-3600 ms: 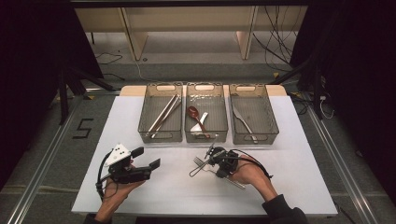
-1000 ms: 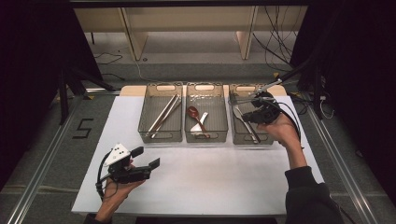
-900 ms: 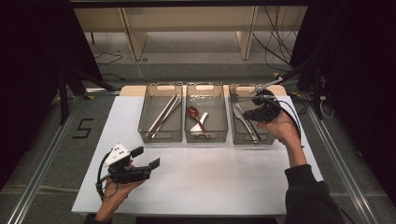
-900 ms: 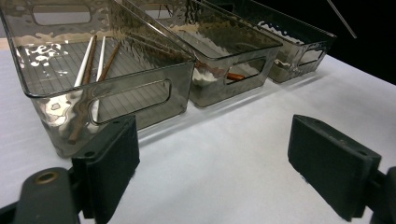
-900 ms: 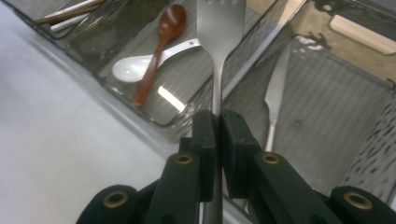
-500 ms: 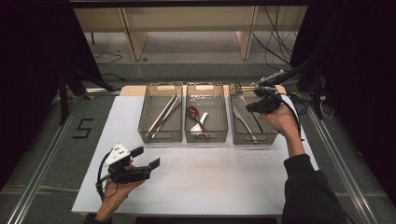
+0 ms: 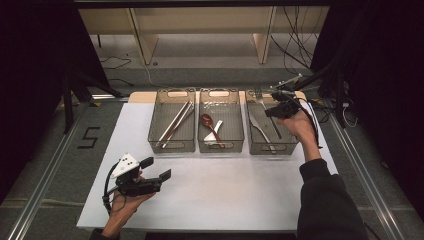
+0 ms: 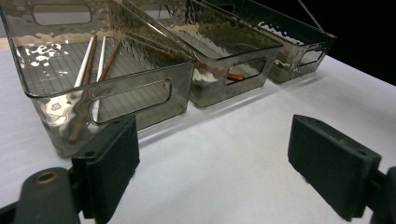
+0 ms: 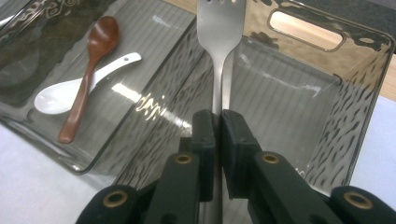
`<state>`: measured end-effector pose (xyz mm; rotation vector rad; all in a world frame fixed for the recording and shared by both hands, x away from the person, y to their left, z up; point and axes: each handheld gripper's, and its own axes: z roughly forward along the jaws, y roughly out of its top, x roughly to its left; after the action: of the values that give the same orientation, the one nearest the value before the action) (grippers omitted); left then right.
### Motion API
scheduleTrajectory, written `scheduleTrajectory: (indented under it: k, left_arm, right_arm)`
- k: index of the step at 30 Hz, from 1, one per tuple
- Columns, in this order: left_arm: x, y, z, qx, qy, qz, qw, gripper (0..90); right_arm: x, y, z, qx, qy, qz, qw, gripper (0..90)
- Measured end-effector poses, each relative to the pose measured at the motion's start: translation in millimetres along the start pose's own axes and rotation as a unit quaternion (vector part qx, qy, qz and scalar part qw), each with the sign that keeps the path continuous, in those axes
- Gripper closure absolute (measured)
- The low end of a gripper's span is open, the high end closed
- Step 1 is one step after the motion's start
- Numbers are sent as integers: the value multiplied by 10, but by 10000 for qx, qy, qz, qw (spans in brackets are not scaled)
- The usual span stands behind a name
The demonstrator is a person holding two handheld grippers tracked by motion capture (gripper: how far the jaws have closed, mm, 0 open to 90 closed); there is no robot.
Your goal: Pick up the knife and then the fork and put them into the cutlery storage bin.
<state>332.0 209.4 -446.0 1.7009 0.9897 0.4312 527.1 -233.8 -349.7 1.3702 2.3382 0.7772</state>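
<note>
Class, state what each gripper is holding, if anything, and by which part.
The right gripper is shut on a metal fork, clamped on its handle just below the head. The left gripper is open and holds nothing.

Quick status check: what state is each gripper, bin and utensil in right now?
Right gripper: shut on fork.
Fork: held over right bin.
Left gripper: open, holding nothing.
Left bin: holds chopsticks.
Middle bin: holds two spoons.
Right bin: holds cutlery.
</note>
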Motion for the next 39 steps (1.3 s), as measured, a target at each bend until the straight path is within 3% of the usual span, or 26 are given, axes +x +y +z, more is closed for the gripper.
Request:
scheduleTrajectory:
  k: [12, 30, 39]
  left_arm:
    - [0, 0, -1, -4, 0, -3, 10000, 162]
    - [0, 0, -4, -8, 2, -3, 10000, 161]
    - [1, 0, -3, -5, 3, -3, 10000, 162]
  right_arm:
    - [-45, -3, 118, 31, -119, 62, 9999, 850]
    - [-45, -35, 245, 50, -120, 95, 9999, 849]
    - [-78, -133, 330, 133, -116, 155, 9997, 849]
